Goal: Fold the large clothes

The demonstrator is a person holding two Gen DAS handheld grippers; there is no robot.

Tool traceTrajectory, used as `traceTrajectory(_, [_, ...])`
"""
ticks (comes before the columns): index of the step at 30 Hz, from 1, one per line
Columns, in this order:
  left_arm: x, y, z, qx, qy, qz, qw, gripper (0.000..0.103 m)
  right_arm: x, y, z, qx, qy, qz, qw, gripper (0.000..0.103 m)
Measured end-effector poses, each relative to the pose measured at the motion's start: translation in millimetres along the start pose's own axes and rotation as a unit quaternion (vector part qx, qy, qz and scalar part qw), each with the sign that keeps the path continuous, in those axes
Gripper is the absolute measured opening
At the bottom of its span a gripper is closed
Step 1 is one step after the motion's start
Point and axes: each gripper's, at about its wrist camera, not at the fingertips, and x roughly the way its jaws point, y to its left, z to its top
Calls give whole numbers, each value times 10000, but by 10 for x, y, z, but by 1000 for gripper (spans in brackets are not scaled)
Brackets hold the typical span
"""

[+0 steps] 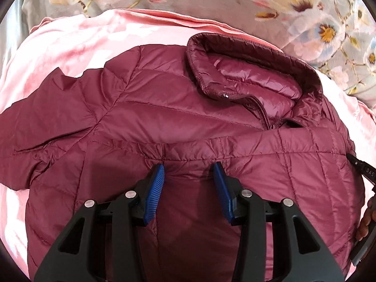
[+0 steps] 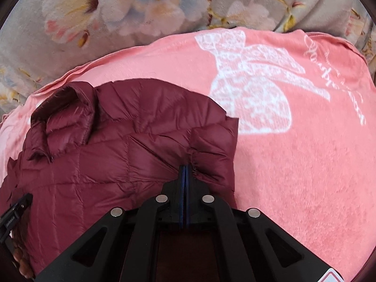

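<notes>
The maroon quilted down jacket (image 1: pixel 164 122) lies front-up on a pink blanket (image 2: pixel 293 164), which is spread over a grey floral bedcover (image 2: pixel 117 18). All positions below are given relative to the jacket's stand-up collar (image 1: pixel 253 70).

Progress, as judged from the current layout:
- The panel on the right-gripper side of the collar is already laid over the chest. Its quilting runs crosswise to the panel beneath, and its edge passes just below the zipper (image 1: pixel 265 115).
- The sleeve (image 1: pixel 47 117) on the far side from that panel lies spread out flat and is not yet folded.
- The lower body is hidden under the grippers; its state cannot be determined.

Gripper states:
- The left gripper (image 1: pixel 189 171) rests below the collar at mid-chest. Its blue pads stand roughly half apart, tips on the fabric with a pucker between them; no grip is evident.
- The right gripper (image 2: pixel 185 171) has its pads fully together, with bunched fabric at the tips near the folded panel's outer edge. It appears to pinch the jacket.

Remaining: fold the spread sleeve inward, then double the body lengthwise.
</notes>
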Motion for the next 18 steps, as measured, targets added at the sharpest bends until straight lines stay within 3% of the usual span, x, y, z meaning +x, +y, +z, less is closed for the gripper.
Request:
traceTrajectory(6, [-29,28,-4,9,-39,-22,10000,42,-55,-2,40,116,43,9,9999,0])
traceTrajectory(9, [-164,106,90,-274,-72,-203,9994,42,-243,136,106,-1,-172,23,9998,15])
traceTrajectory(11, [-276,139,218,-392,-237,-297,9985,43,-355,229,189,-32,-351,199,9992,37])
traceTrajectory(13, [-324,145,387,-456,-318,-366,9978,49,-408,338,322,6,-464,530,9975,45])
traceTrajectory(18, [-205,88,783,-529,-357,-321,9974,50,-218,651,556,-18,-356,894,9954,56])
